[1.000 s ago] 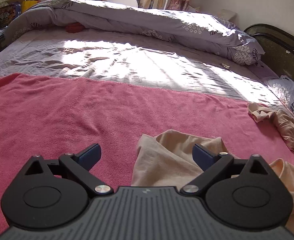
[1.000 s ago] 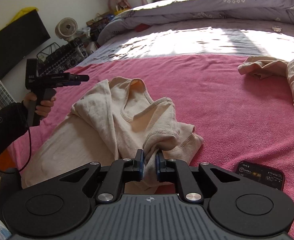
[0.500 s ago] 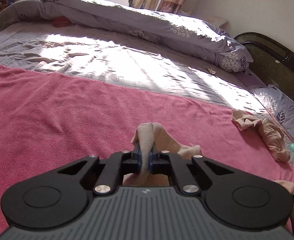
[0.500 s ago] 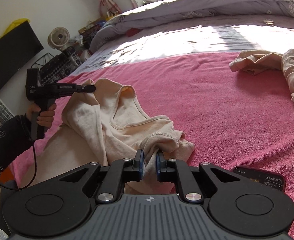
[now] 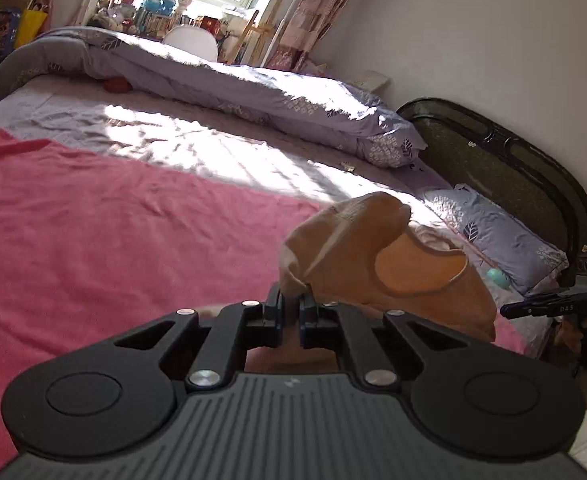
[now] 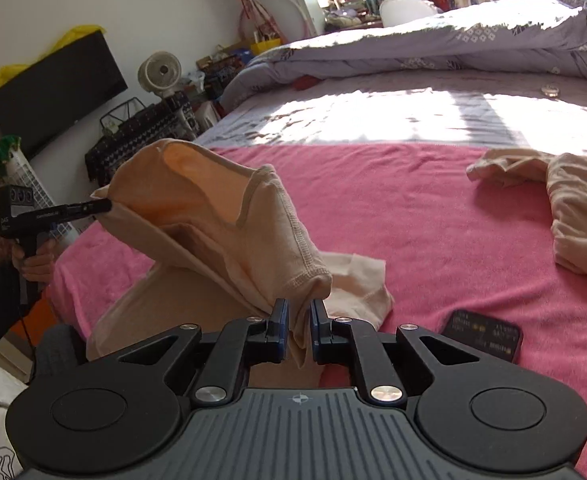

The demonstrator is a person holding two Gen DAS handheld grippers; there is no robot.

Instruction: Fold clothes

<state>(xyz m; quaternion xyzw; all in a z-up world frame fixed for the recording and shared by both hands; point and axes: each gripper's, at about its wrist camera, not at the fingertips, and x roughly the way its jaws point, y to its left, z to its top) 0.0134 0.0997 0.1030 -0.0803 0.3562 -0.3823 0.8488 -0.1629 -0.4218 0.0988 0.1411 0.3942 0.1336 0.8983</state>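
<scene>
A beige top point(image 6: 229, 232) hangs lifted between my two grippers above the pink towel point(image 6: 413, 216) on the bed. My right gripper point(image 6: 296, 312) is shut on one shoulder of it. My left gripper point(image 5: 291, 300) is shut on the other shoulder, and the top point(image 5: 393, 264) bulges up in front of it with the neckline open. The left gripper also shows in the right wrist view point(image 6: 93, 208), and the right gripper shows at the far right of the left wrist view point(image 5: 549, 306). The top's lower part trails on the towel.
More beige clothes point(image 6: 565, 200) lie crumpled on the towel to the right. A black phone point(image 6: 483, 338) lies on the towel near my right gripper. A purple duvet point(image 5: 221, 80) runs along the back, a pillow point(image 5: 493, 232) and dark headboard point(image 5: 513, 168) at the right.
My left gripper closed on the top's shoulder. Both grippers have since risen and lifted the top off the towel, stretching it between them.
</scene>
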